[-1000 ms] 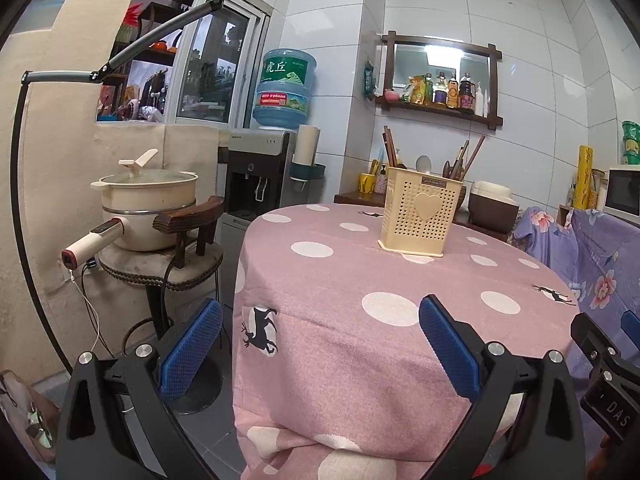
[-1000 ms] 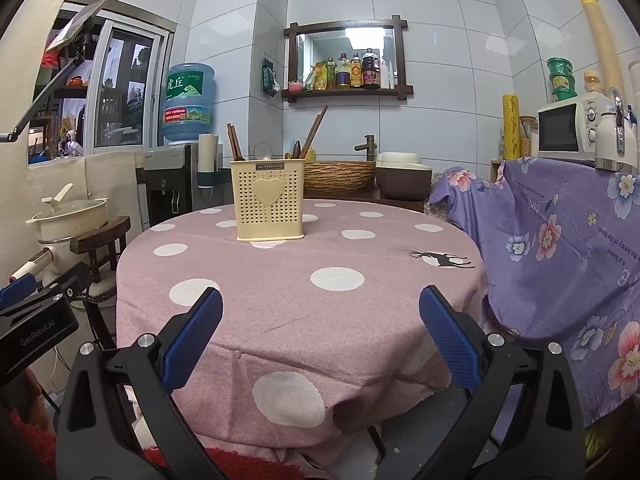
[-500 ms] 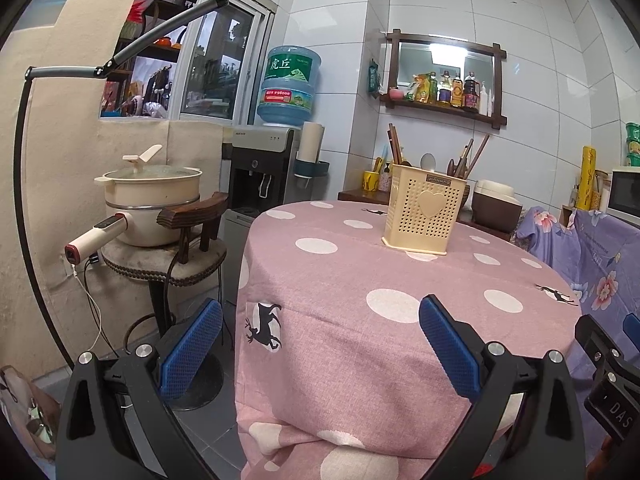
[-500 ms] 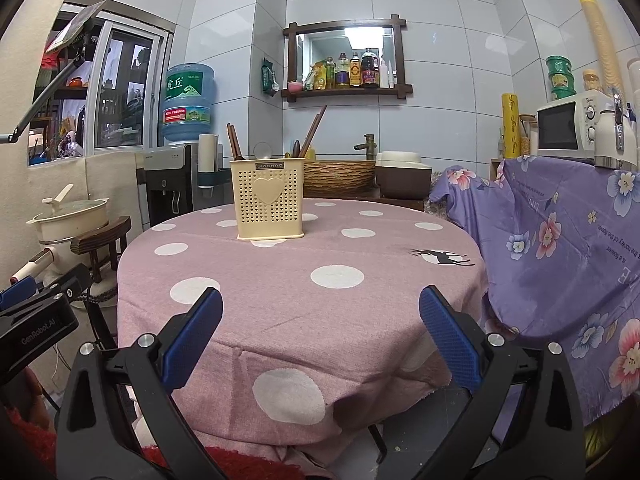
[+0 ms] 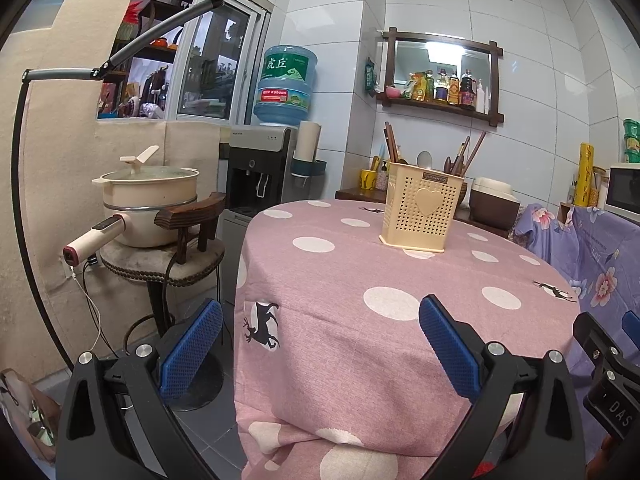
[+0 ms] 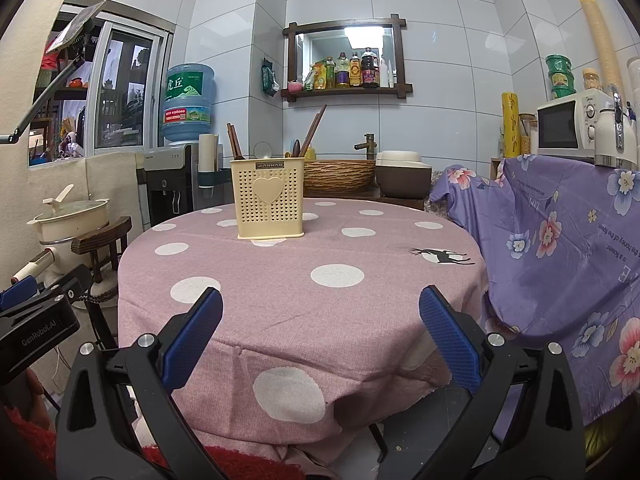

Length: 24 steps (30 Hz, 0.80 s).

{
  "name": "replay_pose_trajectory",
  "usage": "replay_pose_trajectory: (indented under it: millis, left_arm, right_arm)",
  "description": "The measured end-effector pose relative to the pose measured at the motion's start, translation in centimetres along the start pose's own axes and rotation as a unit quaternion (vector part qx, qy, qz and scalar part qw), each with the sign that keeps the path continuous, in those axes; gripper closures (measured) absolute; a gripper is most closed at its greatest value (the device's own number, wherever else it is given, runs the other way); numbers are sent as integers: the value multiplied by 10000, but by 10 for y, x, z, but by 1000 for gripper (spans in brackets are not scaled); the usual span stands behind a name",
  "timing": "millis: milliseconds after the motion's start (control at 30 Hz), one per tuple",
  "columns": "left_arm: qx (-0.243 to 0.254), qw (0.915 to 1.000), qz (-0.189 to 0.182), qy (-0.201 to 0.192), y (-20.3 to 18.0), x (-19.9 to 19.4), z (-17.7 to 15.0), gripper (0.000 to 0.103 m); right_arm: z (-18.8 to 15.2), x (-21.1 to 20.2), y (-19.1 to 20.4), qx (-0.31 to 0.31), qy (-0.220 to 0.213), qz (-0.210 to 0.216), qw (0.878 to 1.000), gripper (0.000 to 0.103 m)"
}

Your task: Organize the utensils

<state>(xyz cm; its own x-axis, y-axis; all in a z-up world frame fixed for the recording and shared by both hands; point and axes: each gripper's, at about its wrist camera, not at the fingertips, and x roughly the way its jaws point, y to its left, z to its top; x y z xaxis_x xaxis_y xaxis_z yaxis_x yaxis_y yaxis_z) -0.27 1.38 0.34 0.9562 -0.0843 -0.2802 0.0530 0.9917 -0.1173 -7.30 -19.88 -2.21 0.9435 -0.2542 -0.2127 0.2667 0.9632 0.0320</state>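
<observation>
Utensils, some brown chopsticks (image 6: 233, 141) and a spoon (image 6: 262, 148), stand upright in the cream utensil holder (image 6: 269, 204), which sits on the far part of the round worktop (image 6: 360, 300) with the pink dotted cloth. My left gripper (image 5: 320, 344) hangs at the near left edge of the worktop, its blue fingers (image 5: 191, 350) spread wide and holding nothing. My right gripper (image 6: 320, 336) hangs at the near edge too, its fingers (image 6: 449, 338) also wide apart and empty. Both are well apart from the holder. To the left, a cream pot (image 5: 150, 204) rests on a small wooden stool (image 5: 168, 258), beside a water dispenser (image 5: 260, 168).
</observation>
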Motion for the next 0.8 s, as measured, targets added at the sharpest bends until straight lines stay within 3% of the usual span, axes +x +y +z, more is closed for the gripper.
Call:
replay_pose_trajectory:
  millis: [800]
  left_arm:
    - [103, 9999, 31, 59, -1, 0, 0, 5]
  right_arm:
    - [0, 0, 0, 0, 3, 1, 10000, 6]
